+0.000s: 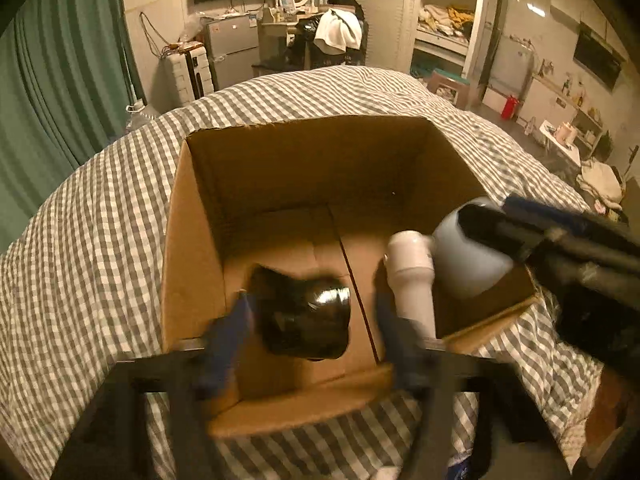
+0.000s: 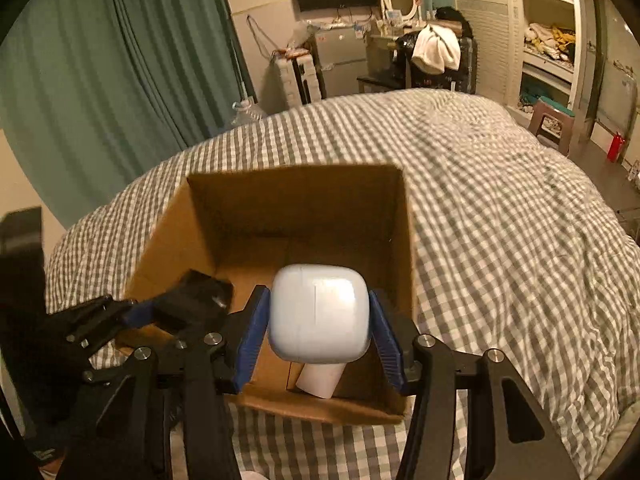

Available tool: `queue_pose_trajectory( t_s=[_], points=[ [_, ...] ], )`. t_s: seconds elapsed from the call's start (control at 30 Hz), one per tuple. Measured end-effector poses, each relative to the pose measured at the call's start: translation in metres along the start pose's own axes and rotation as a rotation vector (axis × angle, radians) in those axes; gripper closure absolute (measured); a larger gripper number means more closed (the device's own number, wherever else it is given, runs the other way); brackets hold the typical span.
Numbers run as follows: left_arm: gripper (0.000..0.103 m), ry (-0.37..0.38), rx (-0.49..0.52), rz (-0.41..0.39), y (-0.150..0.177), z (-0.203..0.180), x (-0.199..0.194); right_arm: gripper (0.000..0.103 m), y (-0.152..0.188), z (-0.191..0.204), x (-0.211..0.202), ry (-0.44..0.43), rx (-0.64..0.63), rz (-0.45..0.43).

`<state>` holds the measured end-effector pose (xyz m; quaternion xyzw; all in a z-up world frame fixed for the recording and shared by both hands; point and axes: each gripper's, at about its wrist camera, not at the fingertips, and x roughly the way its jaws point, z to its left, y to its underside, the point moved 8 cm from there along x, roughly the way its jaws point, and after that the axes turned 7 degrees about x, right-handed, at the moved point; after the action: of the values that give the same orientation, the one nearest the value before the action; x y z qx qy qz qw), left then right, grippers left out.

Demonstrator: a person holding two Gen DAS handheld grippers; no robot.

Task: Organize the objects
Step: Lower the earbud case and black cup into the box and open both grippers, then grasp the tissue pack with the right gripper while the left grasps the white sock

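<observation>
An open cardboard box point(image 1: 208, 248) sits on a checked bedspread; it also shows in the right wrist view point(image 2: 402, 240). My left gripper point(image 1: 316, 320) hovers over the box's near edge, jaws apart, with a dark glossy object point(image 1: 308, 316) blurred between its blue fingers; contact is unclear. My right gripper point(image 2: 320, 328) is shut on a pale blue and white bottle point(image 2: 320, 312), cap pointing down, over the box's near right corner. The bottle point(image 1: 460, 256) also shows in the left wrist view.
The grey-and-white checked bedspread point(image 2: 500, 220) covers the bed around the box. Green curtains point(image 2: 100, 80) hang at the left. A fridge, dresser with mirror, chair with clothes and open shelves stand at the far wall.
</observation>
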<state>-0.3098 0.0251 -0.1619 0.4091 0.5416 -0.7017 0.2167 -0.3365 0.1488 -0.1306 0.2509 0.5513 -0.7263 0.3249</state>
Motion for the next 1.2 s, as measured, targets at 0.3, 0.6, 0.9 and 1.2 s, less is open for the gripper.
queue_pose_trajectory(
  t_s=[0.3, 0.6, 0.9, 1.2],
  points=[
    [0.010, -0.055, -0.010, -0.083, -0.003, 0.003, -0.086, 0.024, -0.021, -0.005, -0.096, 0.020, 0.037, -0.127],
    [0.001, -0.140, -0.016, -0.243, 0.004, 0.008, -0.196, 0.003, -0.018, 0.016, -0.215, 0.084, 0.006, -0.284],
    [0.000, -0.162, -0.032, -0.251, 0.046, -0.007, -0.225, 0.003, 0.013, 0.021, -0.268, 0.136, -0.029, -0.312],
    [0.000, -0.231, 0.004, -0.171, 0.123, -0.018, -0.166, 0.003, 0.084, -0.013, -0.219, 0.169, 0.015, -0.184]
  ],
)
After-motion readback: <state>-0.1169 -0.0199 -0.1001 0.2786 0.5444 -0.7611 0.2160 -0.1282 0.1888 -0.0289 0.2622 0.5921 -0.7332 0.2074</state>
